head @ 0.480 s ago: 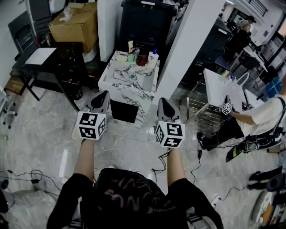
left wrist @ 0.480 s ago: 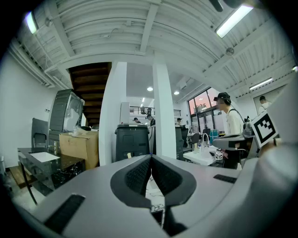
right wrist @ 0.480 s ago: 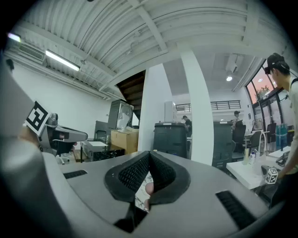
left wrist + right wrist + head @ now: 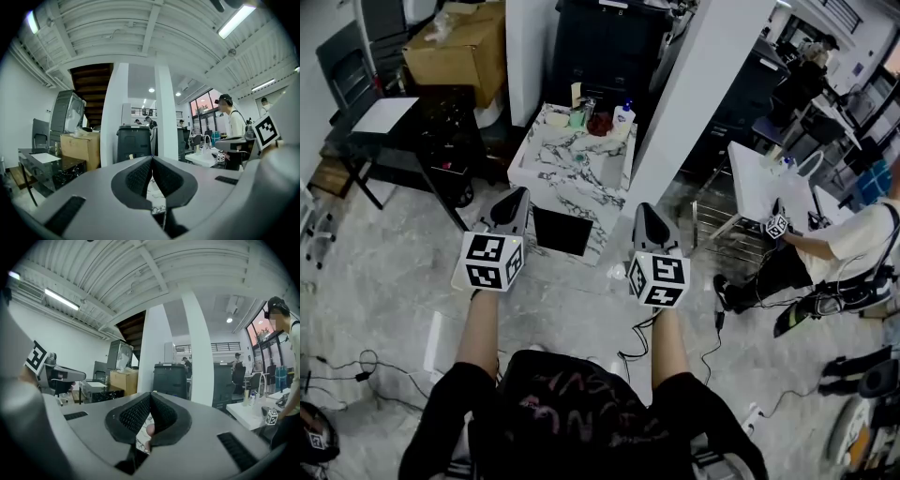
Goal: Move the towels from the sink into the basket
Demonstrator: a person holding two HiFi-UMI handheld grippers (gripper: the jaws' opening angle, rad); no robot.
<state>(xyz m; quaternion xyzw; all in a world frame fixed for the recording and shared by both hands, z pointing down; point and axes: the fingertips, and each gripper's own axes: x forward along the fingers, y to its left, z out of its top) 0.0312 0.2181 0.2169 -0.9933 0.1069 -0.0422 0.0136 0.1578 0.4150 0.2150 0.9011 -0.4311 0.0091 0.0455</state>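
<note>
A white marble-pattern counter (image 4: 546,173) stands just ahead of both grippers in the head view. Its top carries bottles (image 4: 622,116), a red bowl (image 4: 599,125) and a small greenish item (image 4: 578,159). I cannot make out any towel or the basket. My left gripper (image 4: 522,194) is held level before the counter's left front, jaws shut and empty (image 4: 152,158). My right gripper (image 4: 642,208) is level at the counter's right front corner, its jaws also shut with nothing between them (image 4: 150,394).
A white pillar (image 4: 694,103) rises right of the counter. A black table (image 4: 412,141) and a cardboard box (image 4: 459,47) stand at the left. At the right are a wire rack (image 4: 717,230), a white table (image 4: 759,183) and a seated person (image 4: 825,253). Cables (image 4: 356,366) lie on the floor.
</note>
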